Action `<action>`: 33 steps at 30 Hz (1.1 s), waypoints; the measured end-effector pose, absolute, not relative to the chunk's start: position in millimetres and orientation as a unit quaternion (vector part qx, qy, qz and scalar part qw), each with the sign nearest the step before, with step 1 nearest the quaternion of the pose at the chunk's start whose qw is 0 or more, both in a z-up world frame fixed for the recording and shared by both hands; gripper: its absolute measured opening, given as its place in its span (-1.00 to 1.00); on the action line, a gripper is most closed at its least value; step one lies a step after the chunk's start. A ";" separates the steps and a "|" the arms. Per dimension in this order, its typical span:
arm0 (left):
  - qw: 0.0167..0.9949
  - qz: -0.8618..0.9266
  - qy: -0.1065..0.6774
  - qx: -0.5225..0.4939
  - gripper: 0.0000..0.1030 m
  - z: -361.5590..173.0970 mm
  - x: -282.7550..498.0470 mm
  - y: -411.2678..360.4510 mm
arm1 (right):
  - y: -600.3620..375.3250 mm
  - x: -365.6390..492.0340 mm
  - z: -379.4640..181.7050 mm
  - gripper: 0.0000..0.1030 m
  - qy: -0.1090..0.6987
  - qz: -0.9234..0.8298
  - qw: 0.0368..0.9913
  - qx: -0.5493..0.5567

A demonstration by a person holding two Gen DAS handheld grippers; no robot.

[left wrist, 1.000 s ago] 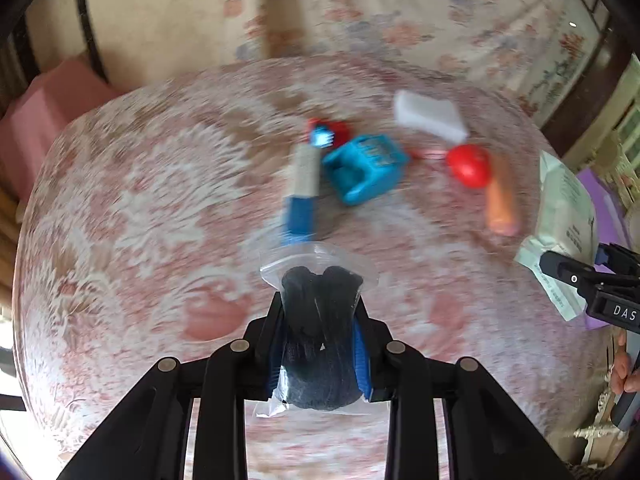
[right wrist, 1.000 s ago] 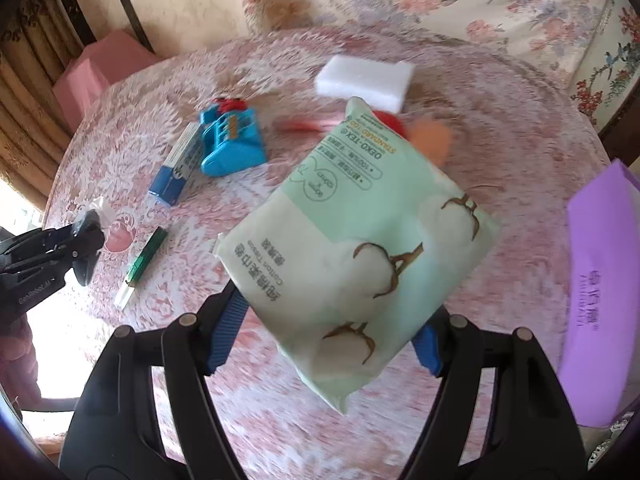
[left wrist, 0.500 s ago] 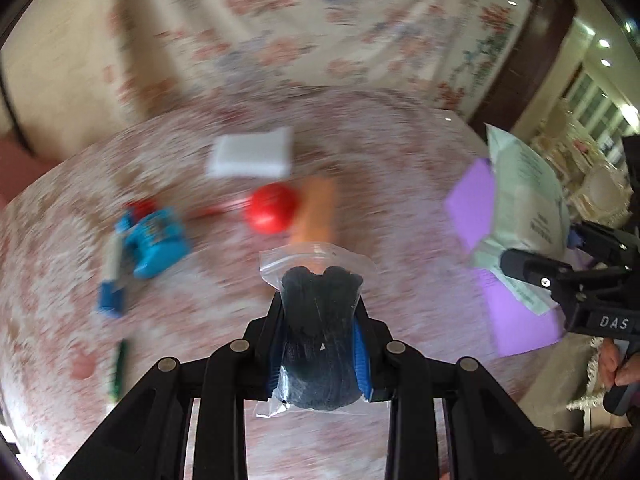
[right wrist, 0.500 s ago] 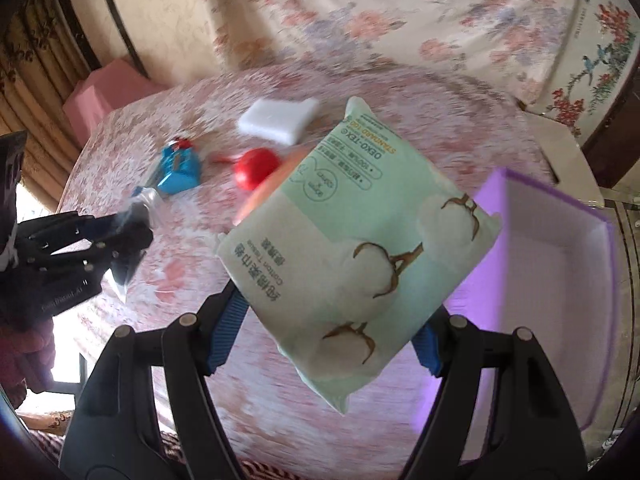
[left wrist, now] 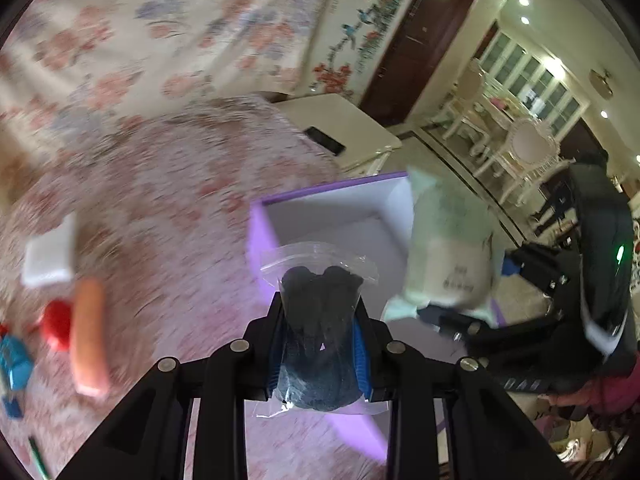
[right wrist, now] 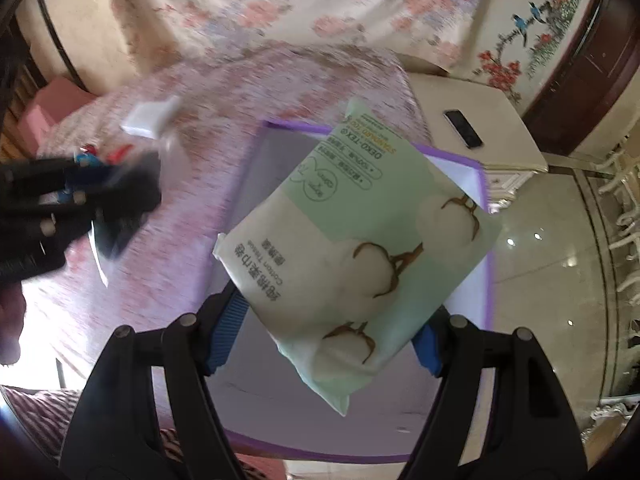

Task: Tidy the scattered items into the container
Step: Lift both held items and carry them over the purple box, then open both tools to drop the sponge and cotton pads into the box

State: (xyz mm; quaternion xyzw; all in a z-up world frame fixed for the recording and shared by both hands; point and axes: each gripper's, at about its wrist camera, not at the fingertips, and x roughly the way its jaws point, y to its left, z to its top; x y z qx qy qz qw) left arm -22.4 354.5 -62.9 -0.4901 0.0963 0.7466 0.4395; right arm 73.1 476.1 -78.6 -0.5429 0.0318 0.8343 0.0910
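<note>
- Purple walls fill the middle of the left wrist view: the purple box [left wrist: 340,216], open-topped with a pale inside, sits at the near edge of the table [left wrist: 172,208], and nothing lies in the part of it that shows.
- Left gripper [left wrist: 320,336]: its jaws are clamped on one clear zip bag [left wrist: 320,320] holding a dark bundle. The bag's sealed top pokes out over the box's near wall, so to my eye it is held there for a drop.
- On the right of that view, the right gripper [left wrist: 460,304] carries one pale green tissue pack [left wrist: 450,248] over the box's right side; a maroon sleeve [left wrist: 600,392] shows behind it.
- Out on the patterned cloth, items are waiting: one white block [left wrist: 50,256], one orange sausage-shaped piece [left wrist: 90,340], one red ball [left wrist: 56,324] touching it, one blue toy [left wrist: 14,360], and a green pen [left wrist: 38,460] at the frame edge. That makes five by my count, though blur may hide more.
- Right wrist view now: blue pads clamp the pack by its two side edges, held slantwise directly above the box's open mouth, so a release here should land it inside.
- Left gripper and its bag hover blurred at the left, beside the box.
- One dark phone [right wrist: 463,128] rests on a cream side cabinet [right wrist: 480,120] beyond the table, likely not part of the tidy.
</note>
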 end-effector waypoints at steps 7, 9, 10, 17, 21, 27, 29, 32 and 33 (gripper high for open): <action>0.438 0.719 0.106 -0.528 -0.42 -92.7 -23.9 434.8 | 518.9 67.2 -120.1 0.44 0.029 0.811 0.086 -0.578; 0.423 0.717 0.115 -0.542 -0.42 -105.3 -24.8 447.9 | 525.2 61.8 -128.7 0.44 0.024 0.807 0.081 -0.584; 0.415 0.717 0.122 -0.547 -0.42 -111.1 -25.1 452.5 | 527.7 58.6 -133.3 0.44 0.024 0.806 0.079 -0.586; 0.363 0.722 0.162 -0.566 -0.42 -147.2 -33.4 478.9 | 539.5 39.0 -158.7 0.44 -0.006 0.794 0.074 -0.604; 0.339 0.725 0.186 -0.569 -0.42 -162.4 -37.1 489.1 | 538.4 29.7 -172.0 0.44 -0.048 0.785 0.074 -0.614; 0.311 0.726 0.214 -0.575 -0.31 -181.2 -46.9 506.1 | 539.0 17.3 -192.1 0.45 -0.114 0.769 0.074 -0.624; 0.301 0.725 0.218 -0.580 -0.29 -185.0 -50.2 509.4 | 540.2 13.6 -194.1 0.46 -0.133 0.768 0.073 -0.622; 0.296 0.722 0.213 -0.588 -0.28 -187.7 -52.7 511.1 | 543.9 11.4 -196.1 0.47 -0.146 0.764 0.072 -0.624; 0.294 0.721 0.212 -0.591 -0.27 -188.3 -53.0 511.6 | 545.2 12.0 -196.0 0.50 -0.147 0.764 0.071 -0.625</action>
